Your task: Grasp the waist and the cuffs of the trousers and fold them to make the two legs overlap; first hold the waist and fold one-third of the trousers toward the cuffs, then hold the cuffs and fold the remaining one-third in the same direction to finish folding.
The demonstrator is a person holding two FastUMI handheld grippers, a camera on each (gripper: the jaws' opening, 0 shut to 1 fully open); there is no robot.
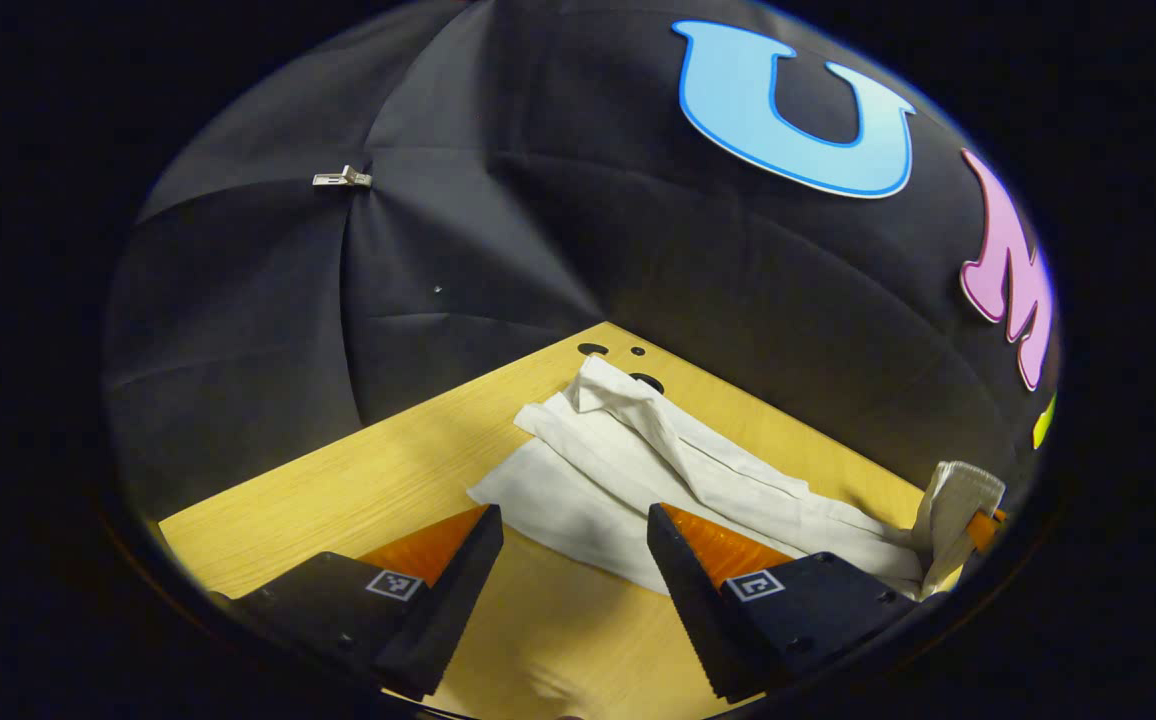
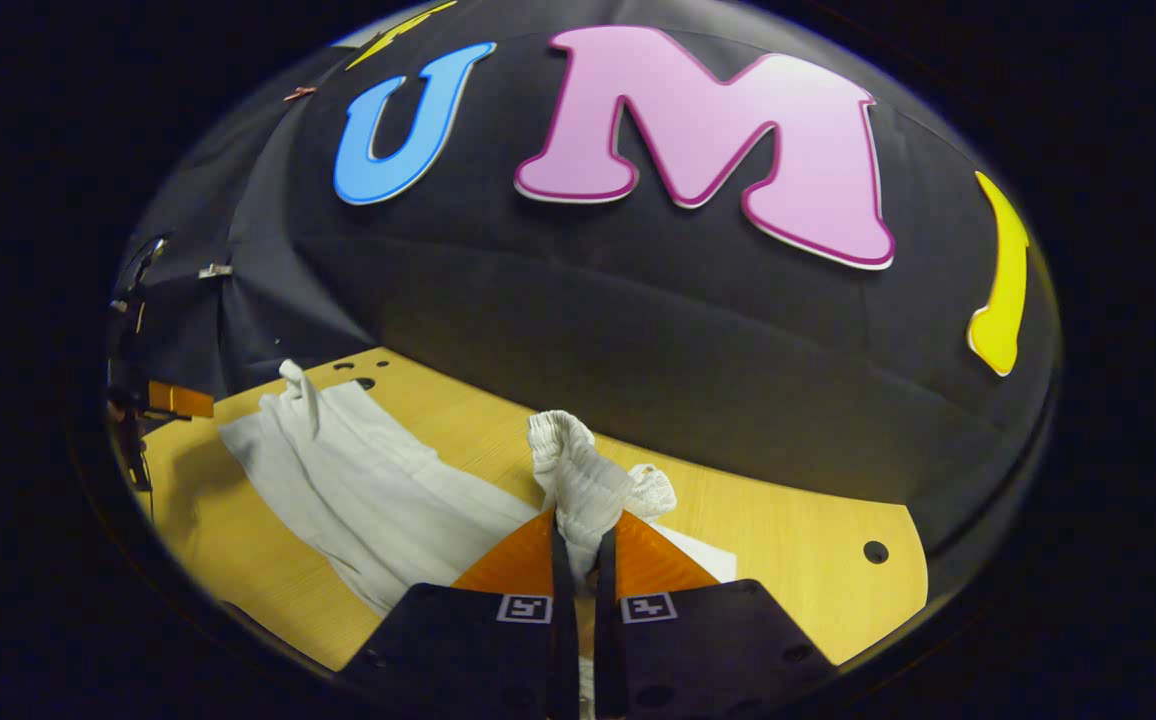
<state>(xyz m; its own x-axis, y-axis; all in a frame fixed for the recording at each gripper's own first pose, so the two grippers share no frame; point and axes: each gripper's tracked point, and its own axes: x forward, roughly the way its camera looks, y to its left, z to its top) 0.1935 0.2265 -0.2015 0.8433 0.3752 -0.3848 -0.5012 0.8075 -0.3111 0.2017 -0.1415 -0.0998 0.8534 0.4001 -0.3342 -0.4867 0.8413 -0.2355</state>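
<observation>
White trousers (image 1: 638, 470) lie stretched along the wooden table (image 1: 358, 480), the legs partly overlapping and creased, with the cuff end (image 1: 598, 385) bunched up at the far side. My left gripper (image 1: 575, 520) hangs open just above the near edge of the legs, nothing between its fingers. My right gripper (image 2: 583, 530) is shut on the ribbed waistband (image 2: 578, 470), which stands up bunched out of the jaws, lifted off the table. From the right gripper view the trousers (image 2: 368, 490) run away to the left towards the cuffs (image 2: 293, 385), with the left gripper (image 2: 173, 400) beyond them.
The black cloth wall closes in the table's far sides. Small round holes (image 1: 593, 349) sit in the tabletop near the cuffs, and another hole (image 2: 875, 551) lies right of the waist. Bare wood (image 2: 788, 530) stretches right of the right gripper.
</observation>
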